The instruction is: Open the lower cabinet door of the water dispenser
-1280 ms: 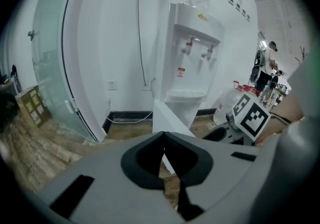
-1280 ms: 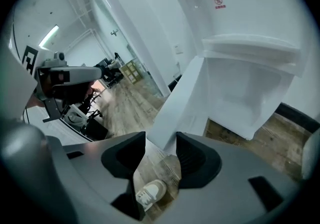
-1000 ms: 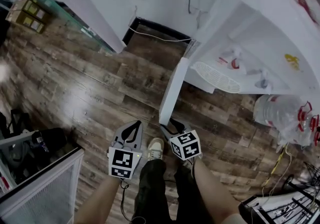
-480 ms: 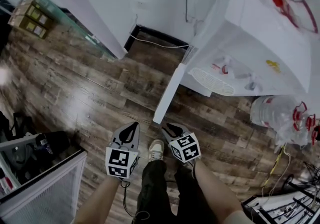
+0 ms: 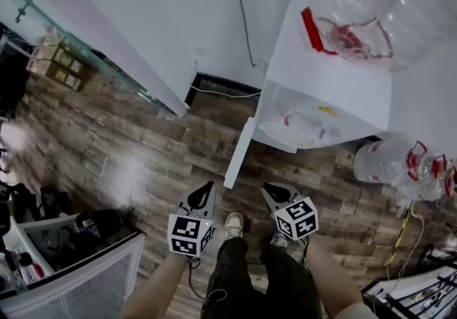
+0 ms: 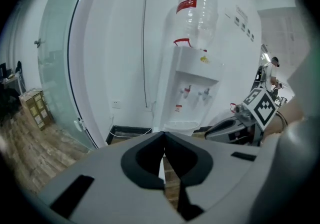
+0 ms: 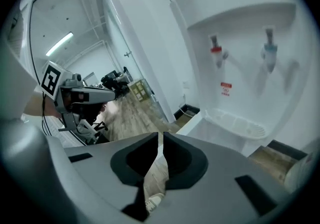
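The white water dispenser (image 5: 321, 89) stands against the wall with a clear bottle (image 5: 371, 18) on top. Its lower cabinet door (image 5: 238, 155) is swung wide open and shows edge-on over the wood floor. Both grippers hang in the air in front of it, apart from the door. My left gripper (image 5: 203, 195) is shut and empty, its tips meeting (image 6: 163, 135). My right gripper (image 5: 273, 190) is closing its jaws, the tips almost together (image 7: 160, 135) with nothing between them. The taps and drip tray (image 7: 235, 123) show in the right gripper view.
Spare water bottles (image 5: 389, 160) stand on the floor right of the dispenser. A glass partition (image 5: 107, 75) and cardboard boxes (image 5: 57, 61) are at the left. A white mesh-sided bin (image 5: 86, 267) sits at lower left. The person's legs and shoe (image 5: 232, 225) are below the grippers.
Both grippers have risen from beside the open door's edge, and the view has lifted with them. The right gripper's jaws have drawn together. The door has stayed open.
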Tool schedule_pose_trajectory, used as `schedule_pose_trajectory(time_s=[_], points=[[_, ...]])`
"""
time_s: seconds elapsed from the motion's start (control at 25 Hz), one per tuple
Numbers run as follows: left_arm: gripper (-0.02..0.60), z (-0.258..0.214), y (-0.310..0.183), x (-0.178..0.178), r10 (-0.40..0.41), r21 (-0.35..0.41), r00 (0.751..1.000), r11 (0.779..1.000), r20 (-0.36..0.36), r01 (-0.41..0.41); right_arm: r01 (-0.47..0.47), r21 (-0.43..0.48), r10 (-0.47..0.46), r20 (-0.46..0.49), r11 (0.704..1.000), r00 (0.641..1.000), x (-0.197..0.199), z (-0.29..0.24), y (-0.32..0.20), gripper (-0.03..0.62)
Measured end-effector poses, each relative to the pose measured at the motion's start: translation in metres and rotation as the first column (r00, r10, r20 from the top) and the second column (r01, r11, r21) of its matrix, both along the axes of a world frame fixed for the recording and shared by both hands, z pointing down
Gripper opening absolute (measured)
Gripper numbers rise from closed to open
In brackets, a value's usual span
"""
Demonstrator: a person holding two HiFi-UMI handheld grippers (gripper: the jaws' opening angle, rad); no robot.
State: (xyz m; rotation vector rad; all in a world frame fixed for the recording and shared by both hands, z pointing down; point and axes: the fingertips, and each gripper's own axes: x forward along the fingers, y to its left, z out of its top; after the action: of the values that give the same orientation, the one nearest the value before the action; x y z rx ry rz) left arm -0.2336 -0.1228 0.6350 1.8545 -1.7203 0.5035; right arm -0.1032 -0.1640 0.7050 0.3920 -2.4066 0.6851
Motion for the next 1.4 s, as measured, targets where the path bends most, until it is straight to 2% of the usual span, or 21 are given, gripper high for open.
schedule_pose_trajectory(time_s=[0.2, 0.4, 0.6, 0.8, 1.08, 1.24, 1.4], points=[[0.006, -0.061, -0.020, 0.019, 0.028, 0.052, 1.000, 0.998, 0.014, -0.029, -0.035, 0.070, 0.032, 0.047, 0.997, 0.998, 0.020, -0.077, -0.023, 0.029], [0.006, -0.117, -0.035, 0.040, 0.000, 0.092, 1.000, 0.996, -0.027, 0.002, -0.069, 0.115, 0.060, 0.078, 0.991, 0.995, 0.035, -0.146, -0.031, 0.014], [0.006, -0.175, -0.049, 0.063, 0.076, 0.131, 0.997, 0.988, 0.022, -0.078, -0.121, 0.163, 0.104, 0.114, 0.979, 0.988, 0.055, -0.226, -0.043, 0.006], [0.006, -0.233, -0.053, 0.092, 0.143, 0.189, 0.988, 0.970, 0.056, -0.151, -0.155, 0.209, 0.125, 0.148, 0.966, 0.981, 0.090, -0.302, -0.044, 0.006], [0.006, -0.310, -0.056, 0.118, 0.183, 0.266, 0.979, 0.943, 0.086, -0.199, -0.207, 0.293, 0.147, 0.215, 0.933, 0.966, 0.128, -0.396, -0.046, 0.006], [0.006, -0.356, -0.052, 0.136, 0.224, 0.311, 0.969, 0.918, 0.103, -0.246, -0.253, 0.310, 0.164, 0.283, 0.916, 0.945, 0.147, -0.450, -0.040, 0.006], [0.006, -0.398, -0.051, 0.153, 0.257, 0.362, 0.958, 0.887, 0.131, -0.287, -0.288, 0.374, 0.168, 0.322, 0.882, 0.932, 0.168, -0.504, -0.033, 0.006]])
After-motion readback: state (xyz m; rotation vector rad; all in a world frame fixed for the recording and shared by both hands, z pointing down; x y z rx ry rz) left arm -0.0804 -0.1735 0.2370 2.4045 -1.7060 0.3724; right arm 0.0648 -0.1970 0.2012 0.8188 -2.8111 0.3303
